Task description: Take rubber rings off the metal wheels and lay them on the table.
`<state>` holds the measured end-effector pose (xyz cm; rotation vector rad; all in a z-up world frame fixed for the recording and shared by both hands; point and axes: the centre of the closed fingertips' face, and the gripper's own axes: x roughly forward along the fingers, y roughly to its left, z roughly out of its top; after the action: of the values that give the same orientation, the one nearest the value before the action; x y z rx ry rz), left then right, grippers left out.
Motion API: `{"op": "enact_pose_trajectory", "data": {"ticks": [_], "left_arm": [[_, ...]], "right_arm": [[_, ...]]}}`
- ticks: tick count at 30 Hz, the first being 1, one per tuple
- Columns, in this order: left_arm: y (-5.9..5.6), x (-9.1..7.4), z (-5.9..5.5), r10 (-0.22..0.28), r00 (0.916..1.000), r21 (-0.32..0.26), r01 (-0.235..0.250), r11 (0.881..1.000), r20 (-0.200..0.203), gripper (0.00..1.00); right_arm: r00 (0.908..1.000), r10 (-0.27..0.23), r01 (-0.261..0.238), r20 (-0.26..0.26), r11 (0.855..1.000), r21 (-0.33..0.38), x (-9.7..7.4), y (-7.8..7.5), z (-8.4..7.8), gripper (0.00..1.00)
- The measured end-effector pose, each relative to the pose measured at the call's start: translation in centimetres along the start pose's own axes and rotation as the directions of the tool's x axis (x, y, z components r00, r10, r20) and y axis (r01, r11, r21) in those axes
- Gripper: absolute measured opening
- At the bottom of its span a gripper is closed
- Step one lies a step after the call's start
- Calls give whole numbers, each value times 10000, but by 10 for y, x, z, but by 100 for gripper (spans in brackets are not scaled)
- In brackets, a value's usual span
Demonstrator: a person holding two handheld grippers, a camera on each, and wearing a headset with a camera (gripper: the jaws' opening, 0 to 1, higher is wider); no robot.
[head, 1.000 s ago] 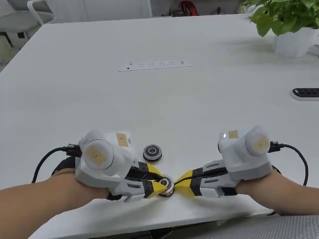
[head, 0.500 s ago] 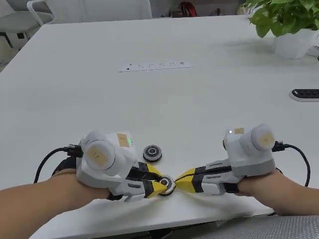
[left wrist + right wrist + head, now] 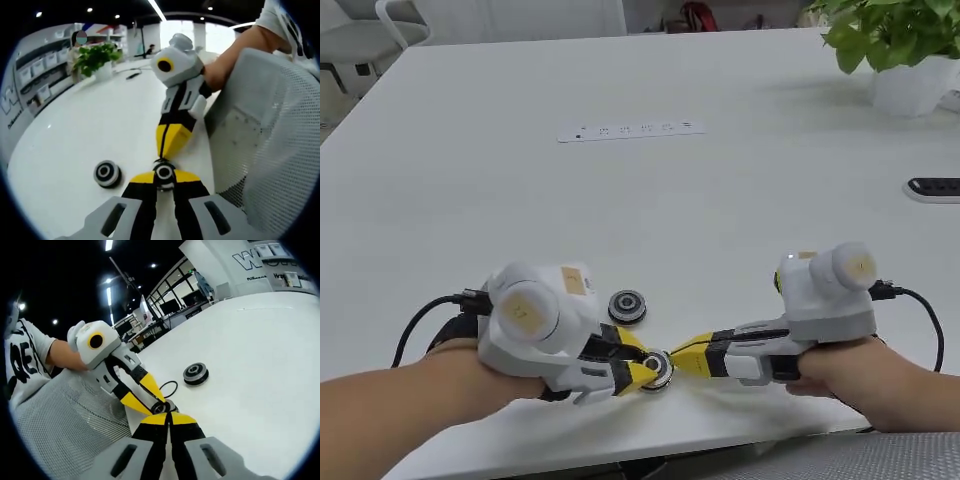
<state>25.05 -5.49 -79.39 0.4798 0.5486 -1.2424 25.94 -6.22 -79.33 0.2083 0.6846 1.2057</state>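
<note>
A small metal wheel with a black rubber ring hangs just above the table's near edge, and my left gripper is shut on it. My right gripper comes in from the right, shut, its yellow tips pinching the ring at the wheel's rim. In the left gripper view the wheel sits between my jaws with the right gripper touching it from above. A second wheel with its ring lies flat on the table behind. A thin black loop lies near the left gripper.
A white power strip lies mid-table. A potted plant and a black strip stand at the right. A grey mesh chair is against the near table edge.
My right gripper has rolled and its body has shifted right and up while its tips stay at the wheel. The left gripper holds still.
</note>
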Motion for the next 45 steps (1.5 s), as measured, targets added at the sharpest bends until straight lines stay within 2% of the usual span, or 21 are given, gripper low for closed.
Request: {"op": "enact_pose_trajectory", "data": {"ticks": [37,41,45], "left_arm": [[-1,0,0,-155,9999,123,154,9998,61,11],[-2,0,0,-126,9999,127,126,9998,45,11],[-2,0,1,-116,9999,118,116,9999,54,12]], "right_arm": [[9978,665,-665,-14,9978,36,4,16,2,0],[9966,820,-820,19,9966,28,4,19,3,0],[9944,1019,-1023,276,9947,133,3,24,9,0]]}}
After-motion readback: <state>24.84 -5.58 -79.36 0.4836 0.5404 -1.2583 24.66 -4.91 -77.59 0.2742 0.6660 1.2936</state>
